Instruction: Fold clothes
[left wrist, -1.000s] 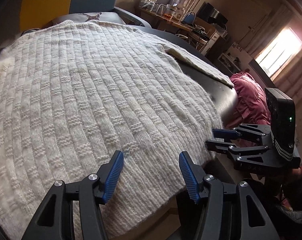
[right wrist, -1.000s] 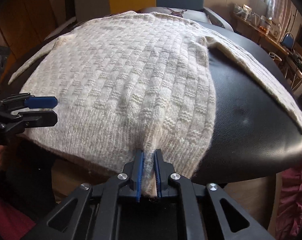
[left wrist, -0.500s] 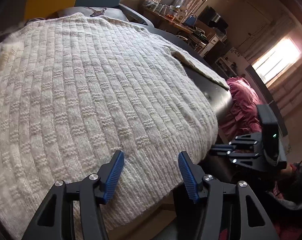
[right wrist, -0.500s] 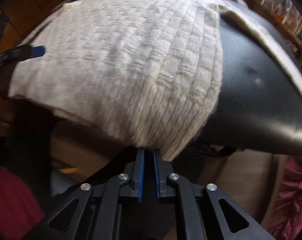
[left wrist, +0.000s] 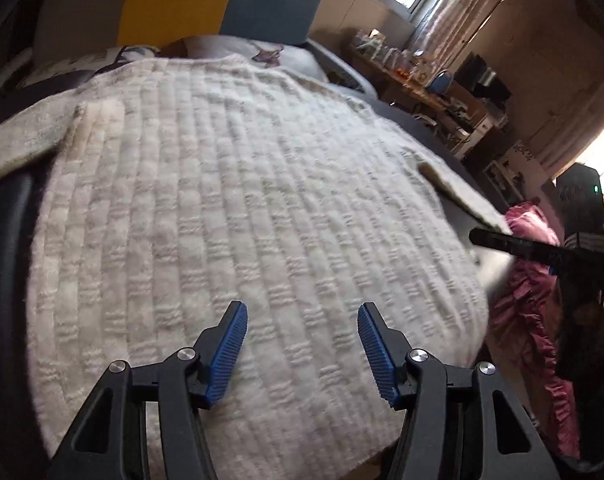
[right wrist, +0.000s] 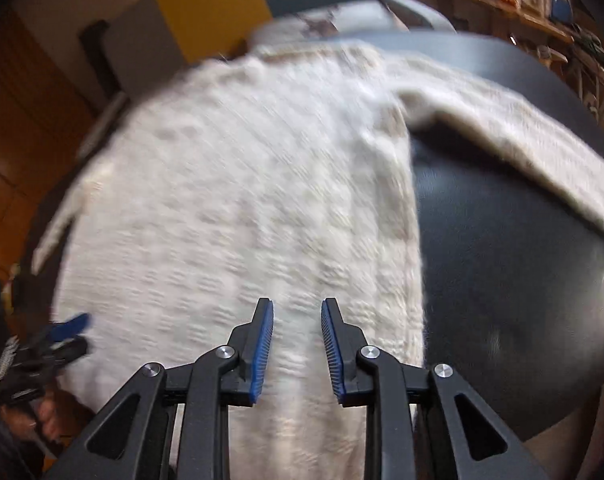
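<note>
Right wrist view: right claw (right wrist: 297,350), jaws part-way apart and just been opening, blue pads clear of the knit below, nothing pinched between them. Left claw (left wrist: 302,350), jaws moderately wide, empty, poised over the hem. Beneath both: cream sweater (left wrist: 237,216), spread flat on the round dark table (right wrist: 514,280), one sleeve (right wrist: 514,140) angled out across the bare top, hem hanging off the near edge. Beyond: pink cloth (left wrist: 530,300) past the table's rim. Risk, as judged: the overhanging hem may drag the body off square, spoiling the fold line. Unclear: right view is motion-blurred; far sleeve mostly cut off; collar hard to make out.
</note>
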Demonstrator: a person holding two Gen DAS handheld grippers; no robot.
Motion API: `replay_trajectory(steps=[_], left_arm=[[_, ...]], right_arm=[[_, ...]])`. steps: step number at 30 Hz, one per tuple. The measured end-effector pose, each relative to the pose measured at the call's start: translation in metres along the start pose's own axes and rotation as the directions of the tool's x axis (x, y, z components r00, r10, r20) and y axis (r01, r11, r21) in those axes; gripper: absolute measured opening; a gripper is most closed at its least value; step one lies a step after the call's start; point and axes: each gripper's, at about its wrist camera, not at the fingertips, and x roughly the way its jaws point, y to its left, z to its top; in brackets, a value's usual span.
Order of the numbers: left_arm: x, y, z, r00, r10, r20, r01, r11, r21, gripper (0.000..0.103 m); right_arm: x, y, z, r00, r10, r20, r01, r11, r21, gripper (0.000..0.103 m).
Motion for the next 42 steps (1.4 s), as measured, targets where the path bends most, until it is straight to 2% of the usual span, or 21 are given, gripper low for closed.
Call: replay_trajectory(steps=[2, 4, 8, 12, 15, 18, 24, 29, 31, 33, 36, 38, 40, 41, 42], left_arm=[[-0.001, 0.011, -0.012, 1.000, 0.001, -0.001, -0.001, 1.000, -0.024, 0.058], [-0.006, 0.018, -0.018, 1.000, -0.004, 0.004, 0.004, 0.999, -0.041, 0.058], [-0.019, 0.029, -0.005, 0.998, -0.042, 0.036, 0.046, 0.989, -0.140, 0.058], [-0.031, 0.042, 0.021, 0.995, -0.003, 0.101, 0.021, 0.983, -0.184, 0.058], [-0.036, 0.058, 0.040, 0.989, 0.054, 0.135, -0.027, 0.980, -0.197, 0.058], [-0.046, 0.085, 0.058, 0.977, 0.115, 0.180, -0.068, 0.966, -0.249, 0.058], [-0.086, 0.176, 0.075, 0.944, 0.196, 0.264, -0.060, 0.892, -0.447, 0.058], [-0.111, 0.239, 0.091, 0.913, 0.308, 0.266, -0.144, 0.856, -0.496, 0.058], [-0.114, 0.262, 0.096, 0.909, 0.330, 0.255, -0.158, 0.839, -0.521, 0.058], [-0.112, 0.281, 0.099, 0.901, 0.366, 0.233, -0.194, 0.821, -0.536, 0.058], [-0.107, 0.308, 0.100, 0.883, 0.435, 0.175, -0.280, 0.789, -0.548, 0.058], [-0.102, 0.326, 0.096, 0.865, 0.487, 0.118, -0.350, 0.755, -0.555, 0.058], [-0.097, 0.345, 0.087, 0.842, 0.538, 0.039, -0.425, 0.707, -0.565, 0.058], [-0.096, 0.355, 0.081, 0.833, 0.552, 0.021, -0.445, 0.692, -0.568, 0.055], [-0.098, 0.360, 0.077, 0.825, 0.564, 0.036, -0.450, 0.693, -0.563, 0.052]], right_arm=[[0.000, -0.001, -0.010, 0.998, 0.006, 0.061, -0.004, 1.000, -0.030, 0.025], [0.000, 0.000, -0.014, 0.996, 0.007, 0.087, -0.006, 1.000, -0.018, 0.025], [-0.001, 0.001, -0.021, 0.991, 0.037, 0.127, -0.041, 0.999, 0.029, 0.035], [-0.008, 0.011, -0.007, 0.996, 0.076, 0.054, -0.079, 0.995, 0.063, 0.035], [-0.017, 0.039, 0.012, 0.991, 0.131, 0.035, -0.131, 0.991, 0.001, 0.035], [-0.012, 0.081, 0.034, 0.990, 0.141, 0.023, -0.138, 0.984, -0.114, 0.035], [0.033, 0.161, 0.071, 0.987, 0.155, -0.037, -0.160, 0.958, -0.239, 0.035], [0.065, 0.218, 0.104, 0.981, 0.188, -0.055, -0.195, 0.935, -0.295, 0.034], [0.076, 0.230, 0.114, 0.983, 0.177, -0.055, -0.186, 0.935, -0.302, 0.034], [0.088, 0.239, 0.122, 0.987, 0.151, -0.058, -0.161, 0.938, -0.308, 0.034], [0.111, 0.243, 0.127, 0.995, 0.067, -0.078, -0.089, 0.944, -0.318, 0.033], [0.119, 0.243, 0.127, 0.996, 0.048, -0.072, -0.068, 0.945, -0.319, 0.033], [0.124, 0.244, 0.127, 0.997, 0.041, -0.063, -0.059, 0.945, -0.321, 0.033], [0.126, 0.245, 0.127, 0.998, 0.034, -0.060, -0.052, 0.943, -0.328, 0.033], [0.127, 0.247, 0.128, 0.998, 0.027, -0.058, -0.045, 0.941, -0.334, 0.033]])
